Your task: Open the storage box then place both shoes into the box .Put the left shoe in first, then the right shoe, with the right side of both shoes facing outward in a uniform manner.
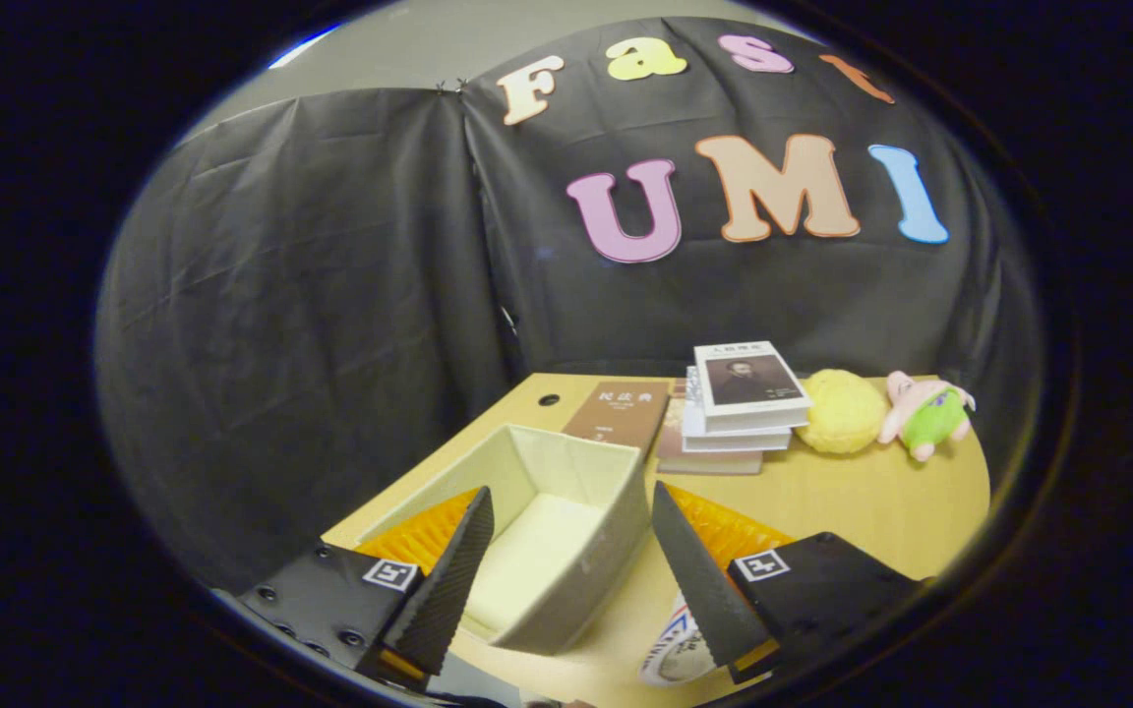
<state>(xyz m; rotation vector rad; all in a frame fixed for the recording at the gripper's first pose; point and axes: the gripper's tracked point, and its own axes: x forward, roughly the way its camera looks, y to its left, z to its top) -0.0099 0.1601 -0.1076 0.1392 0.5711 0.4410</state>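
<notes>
Black-draped booth around my pale wooden tabletop (852, 501).

Creased black cloth (311, 295) hangs as the wall beyond the tabletop, two panels meeting at a seam. Above the cloth I see a plain grey wall (448, 44) with a bright streak of light. A small round hole (549, 400) sits near the tabletop's far corner.

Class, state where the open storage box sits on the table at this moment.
In the gripper view, the storage box sits between and just ahead of the open gripper, on the table, nearer than the books.
</notes>
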